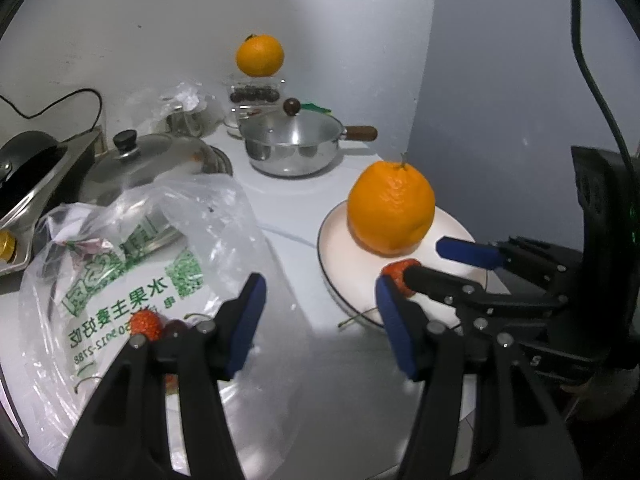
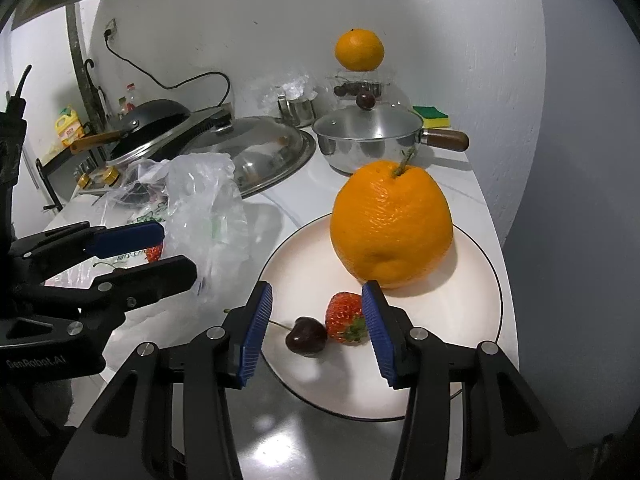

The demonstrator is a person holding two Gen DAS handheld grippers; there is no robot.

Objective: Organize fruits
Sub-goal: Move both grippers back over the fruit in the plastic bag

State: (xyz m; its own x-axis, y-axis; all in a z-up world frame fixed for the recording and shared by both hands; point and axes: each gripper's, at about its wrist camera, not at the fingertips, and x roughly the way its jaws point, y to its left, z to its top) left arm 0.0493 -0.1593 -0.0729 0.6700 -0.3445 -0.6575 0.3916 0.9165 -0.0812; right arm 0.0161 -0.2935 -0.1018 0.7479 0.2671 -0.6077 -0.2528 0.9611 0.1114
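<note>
A white plate point(image 2: 460, 312) holds a large orange point(image 2: 390, 224), a strawberry point(image 2: 344, 318) and a dark cherry point(image 2: 305, 335). My right gripper point(image 2: 318, 334) is open just above the plate, its fingers on either side of the cherry and strawberry, touching neither. In the left wrist view the plate point(image 1: 340, 248), the orange point(image 1: 391, 208) and the strawberry point(image 1: 400, 276) show at right. My left gripper point(image 1: 320, 320) is open and empty over the counter beside a clear plastic bag point(image 1: 132, 264) holding a strawberry point(image 1: 146, 324) and a cherry point(image 1: 174, 326).
A second orange point(image 2: 359, 49) sits on a clear box of cherries point(image 2: 356, 86) by the back wall. A steel saucepan with lid point(image 2: 368, 136), a large glass lid point(image 2: 256, 152), a sponge point(image 2: 431, 116) and a black pan point(image 2: 152, 118) crowd the back of the counter.
</note>
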